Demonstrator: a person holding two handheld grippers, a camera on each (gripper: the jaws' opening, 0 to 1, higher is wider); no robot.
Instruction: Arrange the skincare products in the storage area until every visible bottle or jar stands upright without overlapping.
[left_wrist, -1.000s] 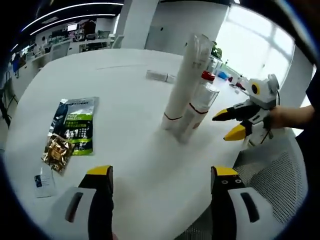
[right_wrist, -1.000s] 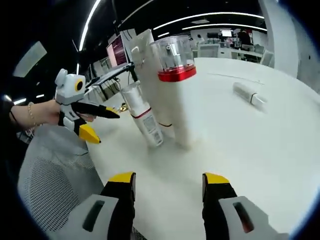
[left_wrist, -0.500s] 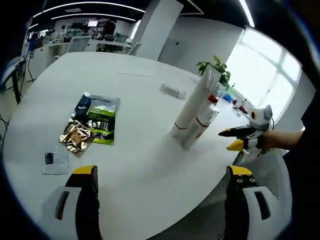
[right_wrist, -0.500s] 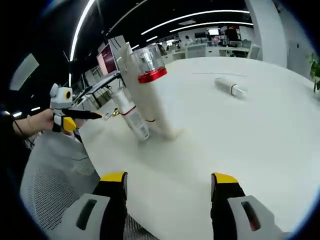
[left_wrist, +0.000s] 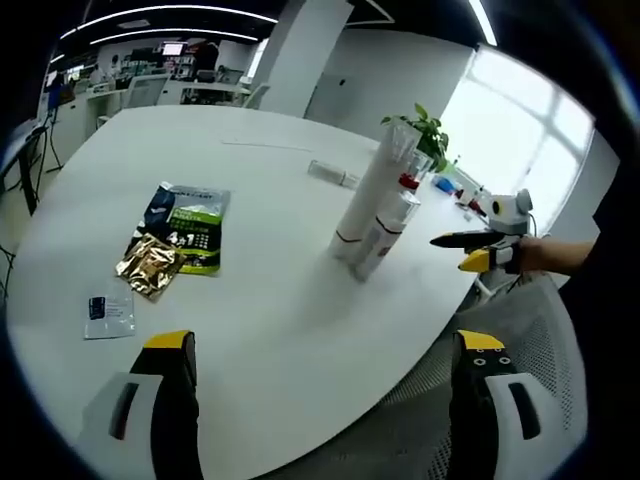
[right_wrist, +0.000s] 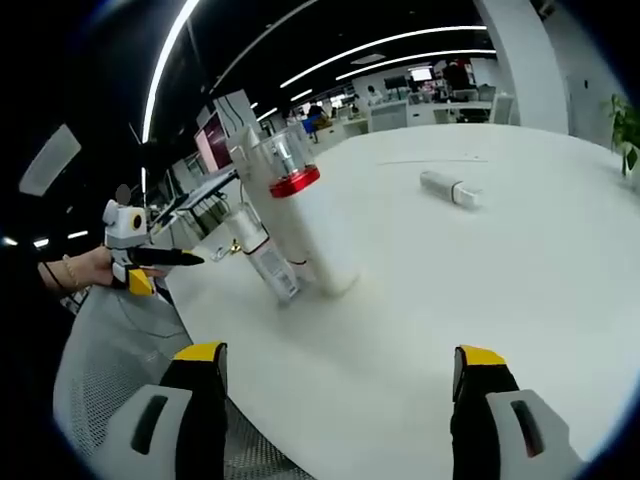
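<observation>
Clearly we hold both grippers wide apart and empty: the left gripper (left_wrist: 318, 385) and the right gripper (right_wrist: 340, 400) hang back over the near edge of the white table (left_wrist: 270, 330). In the left gripper view, three upright containers cluster at about one o'clock: a tall white tube (left_wrist: 366, 200), a small bottle (left_wrist: 383, 235) touching its base, and a red-collared bottle (right_wrist: 300, 215) with a clear cap. A small tube (right_wrist: 448, 187) lies flat at one o'clock in the right gripper view, well apart. We judge it light, smooth and likely to roll, so we would pinch it across the middle. Foil sachets (left_wrist: 168, 245) lie at ten o'clock.
</observation>
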